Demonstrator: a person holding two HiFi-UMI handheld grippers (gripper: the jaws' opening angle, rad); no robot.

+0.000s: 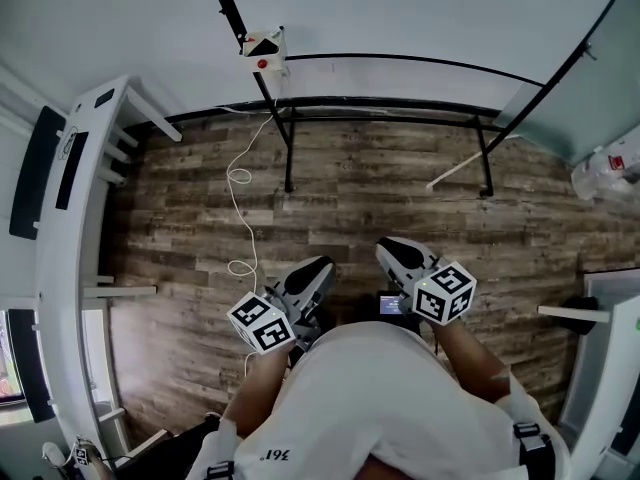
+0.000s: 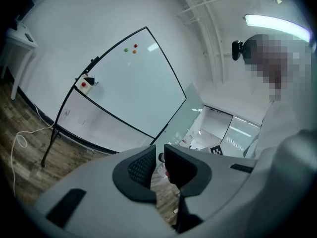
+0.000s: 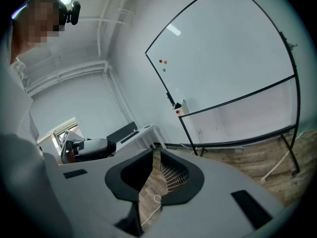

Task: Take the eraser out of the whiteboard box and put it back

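The whiteboard (image 1: 420,13) stands ahead on a black frame. A small white box (image 1: 263,52) with a red dot hangs on its left post, and a black eraser (image 1: 262,42) sits in it. The box also shows in the left gripper view (image 2: 85,83) and the right gripper view (image 3: 179,108), far off in both. My left gripper (image 1: 318,268) and right gripper (image 1: 390,250) are held low in front of my body, well short of the board. Both have their jaws close together with only a thin slit, and nothing is between them.
A white desk (image 1: 70,268) with dark monitors runs along the left. A white cable (image 1: 240,208) snakes over the wood floor toward the board's stand (image 1: 288,183). Small magnets (image 2: 133,48) stick on the board. A bag (image 1: 605,173) lies at the right.
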